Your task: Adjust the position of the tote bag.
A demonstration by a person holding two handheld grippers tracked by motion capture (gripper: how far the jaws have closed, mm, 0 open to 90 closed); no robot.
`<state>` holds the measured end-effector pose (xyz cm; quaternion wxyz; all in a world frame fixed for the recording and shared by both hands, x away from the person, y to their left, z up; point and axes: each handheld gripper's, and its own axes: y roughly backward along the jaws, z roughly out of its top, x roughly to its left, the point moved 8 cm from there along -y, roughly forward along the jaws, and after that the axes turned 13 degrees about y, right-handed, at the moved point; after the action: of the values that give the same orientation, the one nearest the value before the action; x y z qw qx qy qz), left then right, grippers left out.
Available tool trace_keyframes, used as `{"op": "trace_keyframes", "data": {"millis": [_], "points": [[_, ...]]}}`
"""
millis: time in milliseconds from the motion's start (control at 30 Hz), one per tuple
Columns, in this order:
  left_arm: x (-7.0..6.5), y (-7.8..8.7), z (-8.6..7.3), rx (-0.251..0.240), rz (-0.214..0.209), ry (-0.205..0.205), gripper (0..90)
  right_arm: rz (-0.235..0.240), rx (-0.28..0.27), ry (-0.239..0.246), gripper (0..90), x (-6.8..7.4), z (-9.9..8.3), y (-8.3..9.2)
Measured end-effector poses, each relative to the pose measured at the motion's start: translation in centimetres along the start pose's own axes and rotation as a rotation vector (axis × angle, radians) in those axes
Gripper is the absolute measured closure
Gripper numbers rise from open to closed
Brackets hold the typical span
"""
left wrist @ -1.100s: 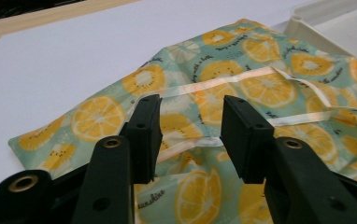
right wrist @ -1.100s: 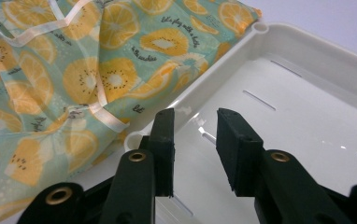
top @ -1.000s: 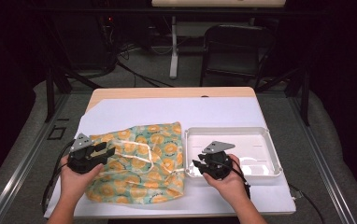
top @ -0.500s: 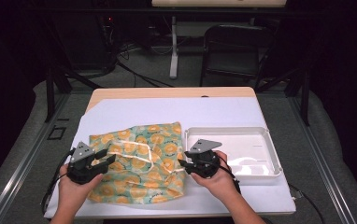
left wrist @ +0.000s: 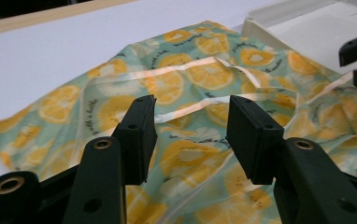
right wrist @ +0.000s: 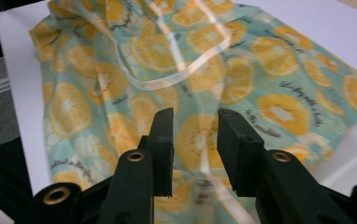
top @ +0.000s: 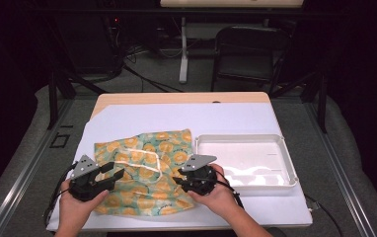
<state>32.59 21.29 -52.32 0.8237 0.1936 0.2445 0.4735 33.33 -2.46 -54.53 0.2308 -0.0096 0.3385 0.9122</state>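
A pale green cloth bag [top: 147,168] printed with orange slices lies flat on the white table cover, its cream strap [top: 152,165] looped across it. My left gripper [top: 116,171] hovers over the bag's near left edge. Its jaws have just been opening and stand open, gripping nothing; the fabric [left wrist: 186,79] and strap [left wrist: 186,65] lie beyond them. My right gripper [top: 176,177] points left over the bag's near right part. Its jaws have just been closing but stand open above the cloth [right wrist: 270,70], pressing on nothing.
An empty white tray [top: 255,158] sits to the right of the bag, touching its right edge. Bare white cover [top: 186,116] lies behind the bag. The table's front edge is just below both hands. A dark chair [top: 245,49] stands beyond the table.
My right gripper moved left from the tray's front corner onto the bag's right part. My left gripper slid a little nearer to the person along the bag's left edge.
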Motion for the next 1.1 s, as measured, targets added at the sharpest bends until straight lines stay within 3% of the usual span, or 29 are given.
{"op": "trace_keyframes", "data": {"millis": [100,267,300,333,367,500,600,667,700,800,967,1100], "points": [[1.4,1.4,0.7,-0.032,0.06,-0.004,52.5,0.009,0.019,0.04,67.1,1.0,0.0,-0.8],[3.0,3.7,1.8,-0.074,0.122,0.011,53.4,0.015,0.026,0.05,66.7,1.2,0.2,-1.2],[3.6,4.8,2.4,-0.097,0.171,0.014,53.3,0.028,0.034,0.056,66.2,1.3,0.4,-1.4],[3.6,4.8,2.4,-0.097,0.171,0.014,53.0,0.028,0.034,0.056,66.2,1.3,0.4,-1.4],[3.8,5.9,2.9,-0.118,0.206,0.01,52.8,0.033,0.033,0.057,65.2,1.4,0.6,-1.8],[3.1,7.2,3.2,-0.145,0.222,0.009,52.0,0.055,0.051,0.082,63.4,1.7,1.0,-2.4],[2.2,7.6,3.3,-0.152,0.213,0.007,52.6,0.07,0.06,0.1,61.1,2.1,1.5,-3.1],[1.6,7.6,3.3,-0.145,0.173,0.021,55.3,0.075,0.063,0.119,60.1,2.5,2.0,-3.6],[0.9,7.3,3.1,-0.142,0.122,0.04,55.4,0.081,0.065,0.133,59.3,2.7,2.4,-4.0],[0.3,6.7,2.7,-0.124,0.09,0.042,55.4,0.084,0.055,0.144,58.9,3.0,2.9,-4.5],[-0.5,4.8,1.5,-0.079,0.069,0.013,54.3,0.098,0.051,0.194,57.5,3.9,4.2,-5.5],[-0.7,4.0,1.1,-0.084,0.056,-0.001,51.0,0.11,0.064,0.222,58.5,4.5,4.7,-6.7]]}}
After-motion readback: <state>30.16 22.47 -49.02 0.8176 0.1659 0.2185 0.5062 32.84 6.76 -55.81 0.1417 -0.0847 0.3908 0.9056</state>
